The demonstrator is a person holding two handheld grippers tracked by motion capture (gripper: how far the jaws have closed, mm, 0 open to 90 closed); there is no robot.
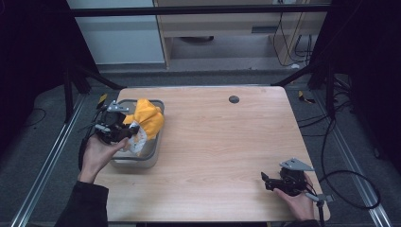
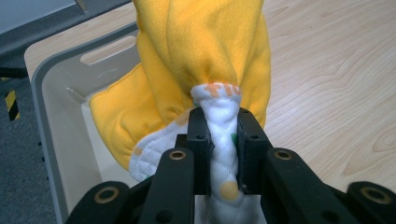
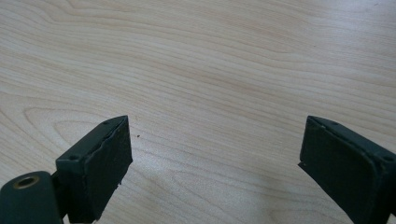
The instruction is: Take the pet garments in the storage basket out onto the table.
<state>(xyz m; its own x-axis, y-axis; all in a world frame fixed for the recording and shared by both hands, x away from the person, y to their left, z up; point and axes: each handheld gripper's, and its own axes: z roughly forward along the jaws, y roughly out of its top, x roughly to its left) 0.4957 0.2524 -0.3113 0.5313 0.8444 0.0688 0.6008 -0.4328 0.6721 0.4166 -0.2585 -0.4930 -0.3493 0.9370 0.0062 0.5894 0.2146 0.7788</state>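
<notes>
Far left: left gripper [image 1: 124, 134] clamped tight on a bunched fold of yellow-and-white quilted cloth [image 1: 146, 122], hanging over the grey plastic bin [image 1: 142, 160] at the table's [image 1: 213, 142] left edge. Far right: right gripper [image 1: 265, 180] low over bare wood, jaws spread wide, nothing between them.

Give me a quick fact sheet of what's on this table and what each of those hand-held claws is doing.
Surface: wooden table
Container: grey bin at the table's left edge
Cloth: yellow and white cloth, bunched, hanging over the bin
Left gripper: shut on the cloth's white end
Right gripper: open, nothing between its jaws, over bare table
Other: small dark disc near the far edge
</notes>
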